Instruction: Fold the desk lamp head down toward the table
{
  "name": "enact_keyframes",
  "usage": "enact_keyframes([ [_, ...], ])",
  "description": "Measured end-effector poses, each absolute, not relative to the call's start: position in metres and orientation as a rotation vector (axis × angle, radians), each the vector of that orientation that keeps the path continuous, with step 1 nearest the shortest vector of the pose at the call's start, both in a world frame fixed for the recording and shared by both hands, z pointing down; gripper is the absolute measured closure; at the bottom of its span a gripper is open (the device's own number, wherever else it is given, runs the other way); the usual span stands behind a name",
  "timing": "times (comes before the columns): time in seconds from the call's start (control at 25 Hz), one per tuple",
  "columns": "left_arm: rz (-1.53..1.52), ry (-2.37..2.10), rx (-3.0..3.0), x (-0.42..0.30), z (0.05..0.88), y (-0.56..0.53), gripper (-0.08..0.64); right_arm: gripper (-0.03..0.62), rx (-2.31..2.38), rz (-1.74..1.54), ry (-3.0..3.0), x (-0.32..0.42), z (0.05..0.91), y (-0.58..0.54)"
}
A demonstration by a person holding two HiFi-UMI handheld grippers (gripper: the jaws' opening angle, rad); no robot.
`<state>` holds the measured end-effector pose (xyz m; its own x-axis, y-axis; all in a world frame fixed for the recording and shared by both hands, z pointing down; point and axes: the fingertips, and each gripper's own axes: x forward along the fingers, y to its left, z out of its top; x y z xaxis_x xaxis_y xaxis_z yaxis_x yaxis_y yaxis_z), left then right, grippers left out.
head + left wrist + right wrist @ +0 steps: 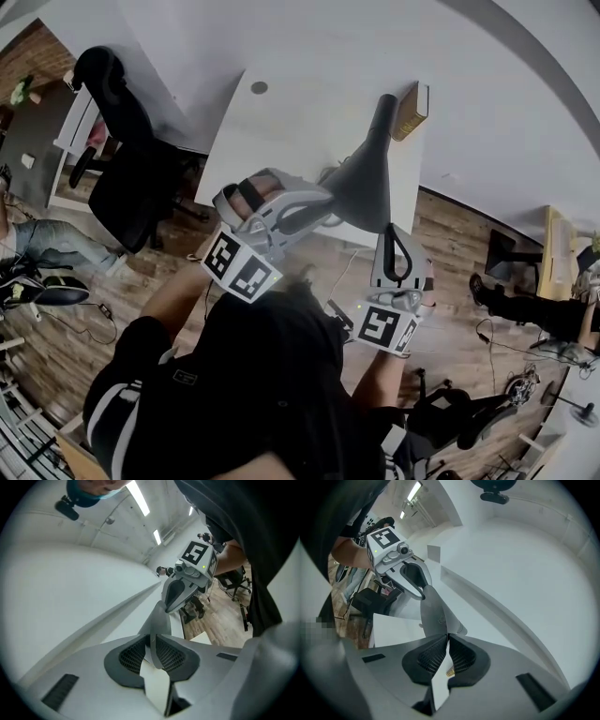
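Observation:
The grey desk lamp stands on the white table [272,131], its cone-shaped head [364,183] hanging over the near edge below the slanting neck [383,111]. My left gripper [323,202] reaches in from the left, and its jaws are closed on the thin rim of the lamp head [158,620]. From the near side, my right gripper [394,230] pinches the rim as well. In the left gripper view the pads [133,654] press the rim, with the right gripper [165,605] opposite. In the right gripper view the lamp head [433,613] runs up from the pads [461,656] to the left gripper [423,595].
A tan box [411,110] stands at the table's far right corner, next to the lamp neck. A black office chair [131,178] is left of the table. Seated people's legs show at the far left [47,244] and right [534,309], above a wooden floor.

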<state>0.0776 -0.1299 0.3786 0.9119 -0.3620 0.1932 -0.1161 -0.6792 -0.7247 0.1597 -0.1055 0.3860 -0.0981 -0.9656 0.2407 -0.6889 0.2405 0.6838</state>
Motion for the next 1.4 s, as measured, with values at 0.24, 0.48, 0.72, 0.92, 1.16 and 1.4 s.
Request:
enact_keyframes([
  [0.24, -0.446, 0.330, -2.267, 0.082, 0.374, -0.132, 0.495, 0.560, 1.518, -0.534, -1.851, 0.162, 0.385, -0.105],
  [0.48, -0.485, 0.295, -2.299, 0.079, 0.388, -0.132, 0.495, 0.561, 1.492, -0.506, -1.845, 0.159, 0.397, -0.106],
  [0.72, -0.512, 0.276, -2.265, 0.080, 0.405, -0.129, 0.495, 0.561, 1.480, -0.503, -1.839, 0.161, 0.414, -0.104],
  [0.92, -0.586, 0.230, -2.226, 0.080, 0.439, -0.126, 0.483, 0.554, 1.415, -0.500, -1.791, 0.160, 0.447, -0.105],
  [1.16, -0.610, 0.206, -2.206, 0.080, 0.470, -0.130, 0.469, 0.545, 1.384, -0.499, -1.774, 0.162, 0.477, -0.110],
  [1.4, -0.628, 0.199, -2.185, 0.082, 0.483, -0.133, 0.460, 0.540, 1.373, -0.515, -1.777, 0.164, 0.489, -0.114],
])
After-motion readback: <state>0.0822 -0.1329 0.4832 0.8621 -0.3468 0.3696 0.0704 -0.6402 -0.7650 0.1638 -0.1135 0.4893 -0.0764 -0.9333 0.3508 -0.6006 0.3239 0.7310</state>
